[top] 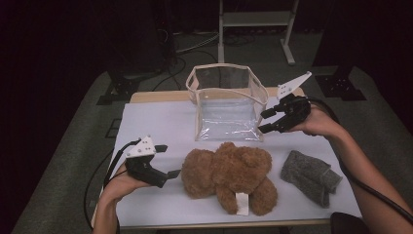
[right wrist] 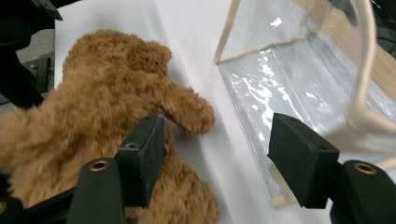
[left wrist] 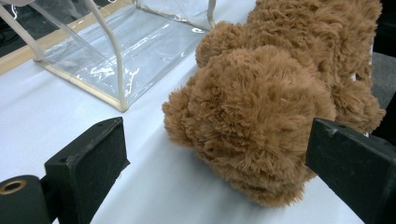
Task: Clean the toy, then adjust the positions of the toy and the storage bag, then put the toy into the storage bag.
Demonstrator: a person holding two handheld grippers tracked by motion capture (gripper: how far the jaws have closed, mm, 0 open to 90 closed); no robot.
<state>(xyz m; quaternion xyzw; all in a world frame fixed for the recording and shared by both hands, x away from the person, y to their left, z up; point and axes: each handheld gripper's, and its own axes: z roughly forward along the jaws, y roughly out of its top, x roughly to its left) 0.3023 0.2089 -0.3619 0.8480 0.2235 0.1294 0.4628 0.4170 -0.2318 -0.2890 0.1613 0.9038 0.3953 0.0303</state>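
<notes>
A brown plush teddy bear (top: 229, 170) lies on the white table cover (top: 156, 122) near the front edge, a white tag at its underside. Behind it stands a clear plastic bag (top: 226, 105) with cream trim, its top open. My left gripper (top: 169, 161) is open just left of the bear's head, pointing at it. In the left gripper view the bear (left wrist: 261, 107) sits ahead between the wide jaws of that gripper (left wrist: 219, 163), untouched. My right gripper (top: 262, 122) hovers open at the bag's right front corner. The right gripper view shows its jaws (right wrist: 219, 154) apart over the bear (right wrist: 93, 116) and the bag (right wrist: 299, 70).
A grey knitted cloth (top: 309, 175) lies at the table's front right, under my right forearm. Bare white cover stretches left of the bag (left wrist: 121, 46). A white metal frame (top: 255, 19) and cables stand on the floor behind the table.
</notes>
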